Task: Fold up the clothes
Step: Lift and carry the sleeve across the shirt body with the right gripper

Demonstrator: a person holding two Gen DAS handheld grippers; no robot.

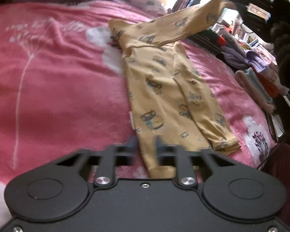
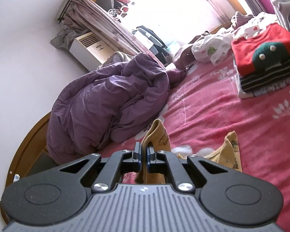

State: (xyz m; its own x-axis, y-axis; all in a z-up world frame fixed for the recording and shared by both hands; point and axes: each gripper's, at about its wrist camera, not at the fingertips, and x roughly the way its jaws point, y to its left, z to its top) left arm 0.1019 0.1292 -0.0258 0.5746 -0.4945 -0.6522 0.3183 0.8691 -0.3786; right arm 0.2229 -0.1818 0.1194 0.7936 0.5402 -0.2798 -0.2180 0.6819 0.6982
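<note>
A yellow printed children's garment (image 1: 160, 81) lies lengthwise on the pink bedspread (image 1: 54, 81). Its far sleeve (image 1: 185, 25) is lifted off the bed toward the upper right, held by my right gripper (image 1: 261, 5). My left gripper (image 1: 146, 145) has its fingers a small gap apart around the garment's near hem; whether it grips is unclear. In the right wrist view my right gripper (image 2: 143, 152) is shut on a fold of the yellow garment (image 2: 156, 133), held above the bed; more of the cloth (image 2: 230, 150) hangs to the right.
A crumpled purple duvet (image 2: 110, 100) lies at the bed's far side by the wall. Folded stacks stand on the bed: a red and green sweater pile (image 2: 264, 58) and folded clothes (image 1: 257, 77) along the right edge. A white plastic bag (image 2: 210, 50) lies near them.
</note>
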